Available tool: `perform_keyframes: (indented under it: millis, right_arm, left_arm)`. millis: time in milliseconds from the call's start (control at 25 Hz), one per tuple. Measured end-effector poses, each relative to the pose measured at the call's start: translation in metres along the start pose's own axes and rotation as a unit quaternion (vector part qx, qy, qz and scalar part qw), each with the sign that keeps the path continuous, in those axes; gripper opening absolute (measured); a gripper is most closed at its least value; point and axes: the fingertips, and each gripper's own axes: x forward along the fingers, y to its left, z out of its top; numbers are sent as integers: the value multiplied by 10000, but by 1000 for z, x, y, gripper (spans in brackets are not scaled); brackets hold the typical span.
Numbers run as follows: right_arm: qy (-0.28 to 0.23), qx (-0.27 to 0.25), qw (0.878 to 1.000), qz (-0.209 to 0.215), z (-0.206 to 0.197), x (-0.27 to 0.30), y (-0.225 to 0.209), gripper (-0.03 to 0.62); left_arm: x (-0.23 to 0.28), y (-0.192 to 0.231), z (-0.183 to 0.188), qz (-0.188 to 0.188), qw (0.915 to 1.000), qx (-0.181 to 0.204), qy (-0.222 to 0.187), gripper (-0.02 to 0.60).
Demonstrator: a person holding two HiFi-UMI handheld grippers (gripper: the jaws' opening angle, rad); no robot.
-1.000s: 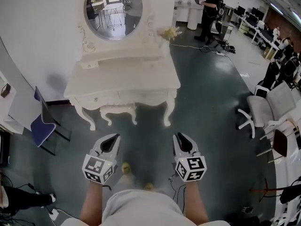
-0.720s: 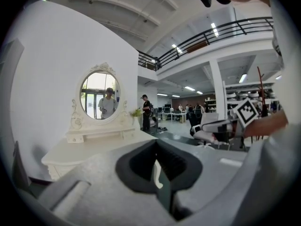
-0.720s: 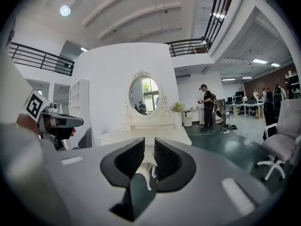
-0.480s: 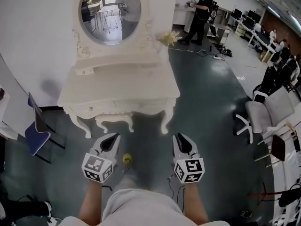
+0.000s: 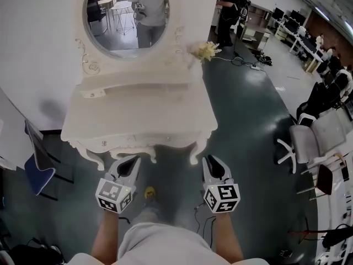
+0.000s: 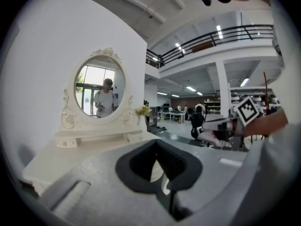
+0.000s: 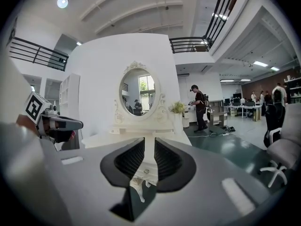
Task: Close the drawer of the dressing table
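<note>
The white dressing table (image 5: 138,104) with its oval mirror (image 5: 126,15) stands straight ahead against the wall. Its drawer front (image 5: 135,141) runs along the near edge; from above I cannot tell how far it stands out. My left gripper (image 5: 128,167) hovers just short of that edge, jaws together and holding nothing. My right gripper (image 5: 214,167) is level with it near the table's right front leg, its jaws a narrow gap apart and empty. In the right gripper view a small drawer knob (image 7: 146,171) shows between the jaws. The left gripper view looks over the tabletop (image 6: 84,149).
A blue chair (image 5: 36,167) stands left of the table. White office chairs (image 5: 309,142) stand at the right. A bunch of pale flowers (image 5: 204,50) sits at the table's back right corner. A person (image 5: 229,10) stands further back, with cables on the floor.
The dressing table has come closer and now reaches down to just above both grippers. The grippers keep their places side by side in the view.
</note>
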Motion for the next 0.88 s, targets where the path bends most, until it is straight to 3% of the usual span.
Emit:
perform_keyframes:
  millis: [480,880]
  right_arm:
    - [172,255,9993,-234,31,162,-12,49]
    - [213,401,9978,-481,40,229,-13,49]
  left_arm:
    - [107,131,19,-349,9991,-43,255,-2]
    - [154,194,24,-593,9979,-43,275,-1]
